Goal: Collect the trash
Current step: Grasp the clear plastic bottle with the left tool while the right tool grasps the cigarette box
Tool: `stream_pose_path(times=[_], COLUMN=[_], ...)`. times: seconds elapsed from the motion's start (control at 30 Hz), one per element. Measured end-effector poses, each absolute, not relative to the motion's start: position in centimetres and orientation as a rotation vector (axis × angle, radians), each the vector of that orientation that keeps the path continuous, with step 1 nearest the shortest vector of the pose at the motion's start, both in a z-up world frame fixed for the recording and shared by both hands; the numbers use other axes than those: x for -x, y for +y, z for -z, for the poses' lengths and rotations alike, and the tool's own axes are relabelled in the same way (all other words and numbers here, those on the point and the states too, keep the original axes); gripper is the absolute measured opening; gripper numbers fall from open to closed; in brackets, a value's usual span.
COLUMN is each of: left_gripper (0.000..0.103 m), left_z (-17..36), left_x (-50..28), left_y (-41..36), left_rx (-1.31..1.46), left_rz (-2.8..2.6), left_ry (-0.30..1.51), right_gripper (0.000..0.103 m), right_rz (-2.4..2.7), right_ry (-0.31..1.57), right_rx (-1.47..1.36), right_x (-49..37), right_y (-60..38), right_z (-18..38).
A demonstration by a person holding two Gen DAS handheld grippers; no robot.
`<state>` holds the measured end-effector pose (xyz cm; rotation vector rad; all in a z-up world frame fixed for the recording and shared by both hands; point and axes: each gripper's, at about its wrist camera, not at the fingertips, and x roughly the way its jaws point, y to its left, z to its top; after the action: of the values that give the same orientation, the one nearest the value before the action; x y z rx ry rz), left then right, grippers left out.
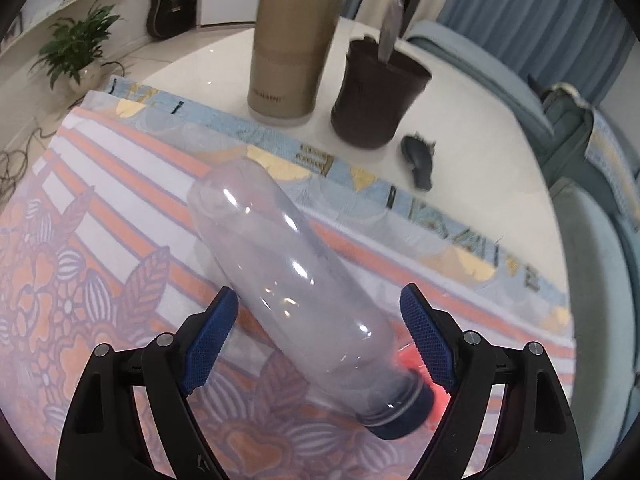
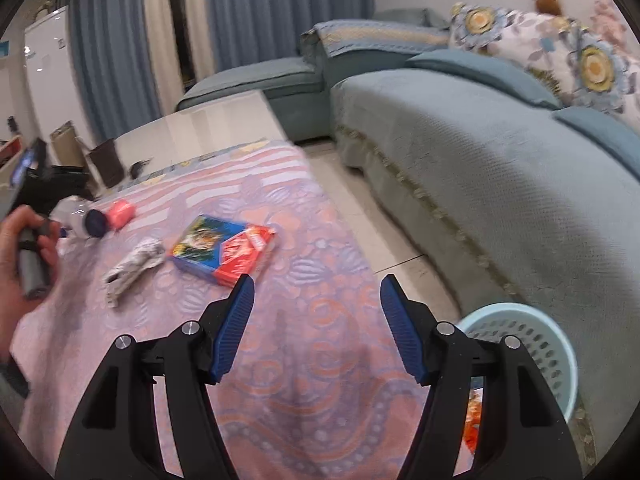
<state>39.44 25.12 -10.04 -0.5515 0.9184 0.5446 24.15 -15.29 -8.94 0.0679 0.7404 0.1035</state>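
Observation:
A clear empty plastic bottle (image 1: 296,280) with a dark blue cap (image 1: 404,416) lies on the patterned tablecloth (image 1: 80,240), cap end toward me. My left gripper (image 1: 320,320) is open, its jaws on either side of the bottle without touching it. In the right wrist view the bottle's cap (image 2: 96,222) shows next to a small red object (image 2: 120,213). A crumpled wrapper (image 2: 132,266) and a colourful flat box (image 2: 224,250) lie on the cloth. My right gripper (image 2: 316,296) is open and empty above the cloth. A light blue perforated bin (image 2: 528,344) stands on the floor.
A tall gold cylinder (image 1: 292,40), a dark brown cup (image 1: 376,96) and a small dark object (image 1: 418,156) stand on the bare white tabletop beyond the cloth. A blue-grey sofa (image 2: 500,168) runs along the right, close to the bin. Something orange lies in the bin (image 2: 474,420).

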Motion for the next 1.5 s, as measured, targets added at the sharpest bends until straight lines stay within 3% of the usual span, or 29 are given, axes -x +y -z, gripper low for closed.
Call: stream_pose_path(times=[0.2, 0.6, 0.97, 1.33, 1.5], left_gripper=[0.057, 0.055, 0.055, 0.055, 0.055], left_z=[10.6, 10.6, 11.0, 11.7, 11.1], left_x=[-39.0, -29.8, -24.4, -23.3, -23.1], left_y=[24.6, 22.4, 18.9, 16.9, 15.4], left_rx=[0.518, 0.366, 0.285, 0.270, 0.251], left_rz=[-0.394, 0.013, 0.144, 0.185, 0.210], left_ry=[0.964, 0.989, 0.998, 1.011, 1.003], right_gripper=[0.065, 0.068, 0.068, 0.068, 0.059], right_rz=[-0.290, -0.418, -0.542, -0.377, -0.369], right_ry=[0.844, 0.992, 0.980, 0.999, 0.988], right_rx=[0.013, 0.023, 0.087, 0.208, 0.242], right_x=[-28.4, -36.2, -29.7, -32.1, -32.0], right_y=[-12.2, -9.1, -7.9, -4.4, -3.8], right_z=[8.2, 11.8, 11.2, 12.9, 12.9])
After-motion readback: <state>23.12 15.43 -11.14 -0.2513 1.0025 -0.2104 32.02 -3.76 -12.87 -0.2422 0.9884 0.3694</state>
